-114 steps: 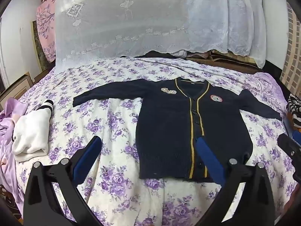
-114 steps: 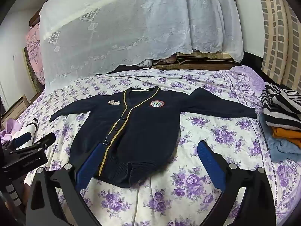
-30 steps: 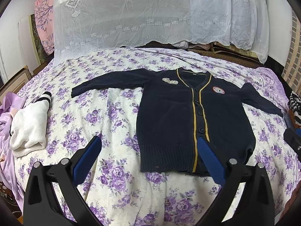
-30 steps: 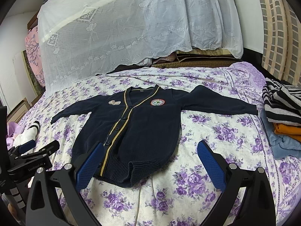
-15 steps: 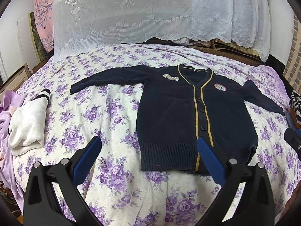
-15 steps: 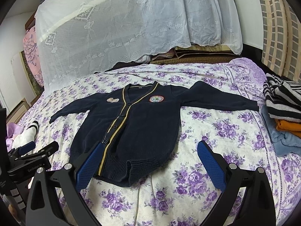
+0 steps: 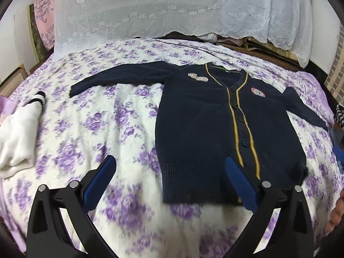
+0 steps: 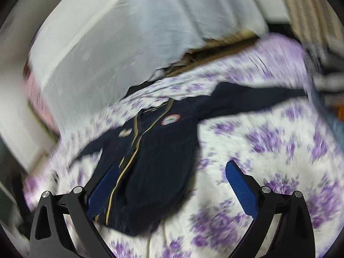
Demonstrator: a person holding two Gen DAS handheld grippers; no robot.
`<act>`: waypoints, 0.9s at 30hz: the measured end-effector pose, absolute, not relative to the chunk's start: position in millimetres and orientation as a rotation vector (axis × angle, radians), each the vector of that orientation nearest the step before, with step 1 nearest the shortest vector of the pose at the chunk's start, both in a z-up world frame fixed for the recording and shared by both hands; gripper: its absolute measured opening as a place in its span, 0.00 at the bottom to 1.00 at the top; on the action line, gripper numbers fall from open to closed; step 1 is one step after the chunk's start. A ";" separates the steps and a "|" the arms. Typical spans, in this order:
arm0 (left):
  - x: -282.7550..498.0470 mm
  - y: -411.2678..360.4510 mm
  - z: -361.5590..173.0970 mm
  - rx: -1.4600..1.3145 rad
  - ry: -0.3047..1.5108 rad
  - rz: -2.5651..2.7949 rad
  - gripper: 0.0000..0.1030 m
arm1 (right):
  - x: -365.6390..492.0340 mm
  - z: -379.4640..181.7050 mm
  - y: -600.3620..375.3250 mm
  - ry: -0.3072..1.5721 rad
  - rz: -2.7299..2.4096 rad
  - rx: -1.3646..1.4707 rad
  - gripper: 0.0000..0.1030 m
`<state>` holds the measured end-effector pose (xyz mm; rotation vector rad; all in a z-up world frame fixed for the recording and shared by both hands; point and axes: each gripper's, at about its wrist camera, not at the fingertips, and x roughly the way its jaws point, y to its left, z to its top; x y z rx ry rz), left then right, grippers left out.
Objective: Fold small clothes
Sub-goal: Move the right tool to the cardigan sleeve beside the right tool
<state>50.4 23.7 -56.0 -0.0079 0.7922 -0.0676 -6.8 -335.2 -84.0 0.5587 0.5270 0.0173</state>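
A navy cardigan [image 7: 202, 124] with gold placket stripes and two chest badges lies flat and face up on the purple-flowered bed sheet [image 7: 90, 129], both sleeves spread sideways. My left gripper [image 7: 169, 180] hovers open above its lower left hem corner, nothing between the blue pads. In the blurred right wrist view the cardigan [image 8: 163, 150] fills the centre-left, and my right gripper [image 8: 169, 182] stands open over its right side, low near the hem, holding nothing.
A folded white garment with a black-striped cuff [image 7: 19, 133] lies at the bed's left edge. White lace curtain [image 7: 172, 10] hangs behind the bed. Stacked striped and orange clothes [image 8: 331, 81] sit at the right edge. A hand [image 7: 335, 210] shows at lower right.
Both grippers have moved closer and lower toward the cardigan. The right wrist view has swung sharply and blurred; the cardigan now looks larger and tilted.
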 end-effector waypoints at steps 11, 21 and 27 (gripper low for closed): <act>112.0 44.7 -117.2 -0.074 1.025 -0.008 0.96 | 38.9 -89.8 -277.5 0.676 0.161 0.315 0.80; 99.1 44.0 -125.3 0.008 1.014 -0.081 0.96 | 13.1 -148.0 -284.8 0.883 0.129 0.263 0.50; 86.2 51.2 -95.1 -0.021 0.955 -0.114 0.96 | 8.9 -110.4 -275.9 0.762 0.169 0.320 0.52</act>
